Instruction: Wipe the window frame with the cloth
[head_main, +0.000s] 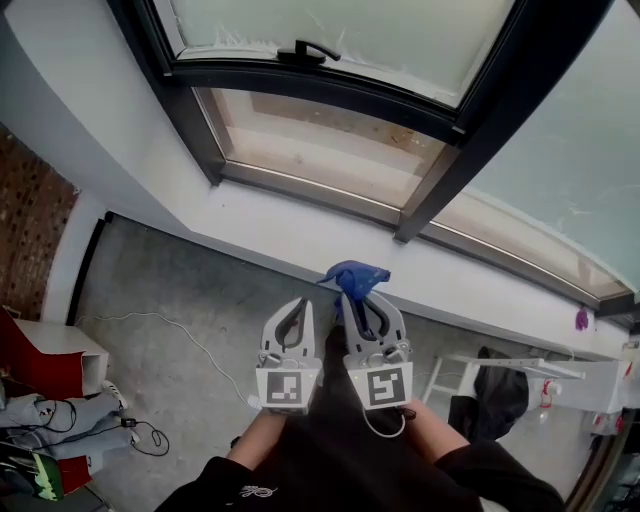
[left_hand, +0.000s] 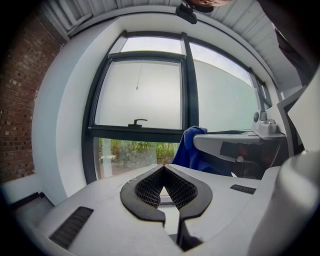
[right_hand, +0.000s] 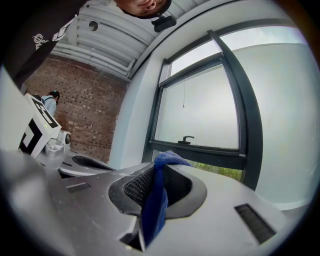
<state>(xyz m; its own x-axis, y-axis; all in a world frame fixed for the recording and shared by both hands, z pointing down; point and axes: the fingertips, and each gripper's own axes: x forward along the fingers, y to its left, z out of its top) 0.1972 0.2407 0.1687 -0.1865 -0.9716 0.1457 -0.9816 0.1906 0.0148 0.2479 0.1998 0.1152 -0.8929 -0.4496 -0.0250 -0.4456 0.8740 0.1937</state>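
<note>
The dark window frame (head_main: 300, 88) runs across the top of the head view, with a black handle (head_main: 308, 51) on its upper sash. My right gripper (head_main: 357, 296) is shut on a blue cloth (head_main: 356, 276), which bunches out past the jaw tips, short of the white sill (head_main: 300, 235). In the right gripper view the cloth (right_hand: 156, 197) is pinched between the ribbed pads, facing the frame (right_hand: 197, 149). My left gripper (head_main: 297, 303) sits beside it, shut and holding nothing; its tips (left_hand: 163, 168) meet. The cloth (left_hand: 189, 150) shows to its right.
A brick wall (head_main: 30, 215) stands at the left. On the grey floor lie a white cable (head_main: 180, 335), red-and-white boxes (head_main: 45, 355) and clutter at lower left. A white rack with dark clothing (head_main: 500, 390) stands at lower right. A small purple thing (head_main: 582, 319) rests on the sill's right end.
</note>
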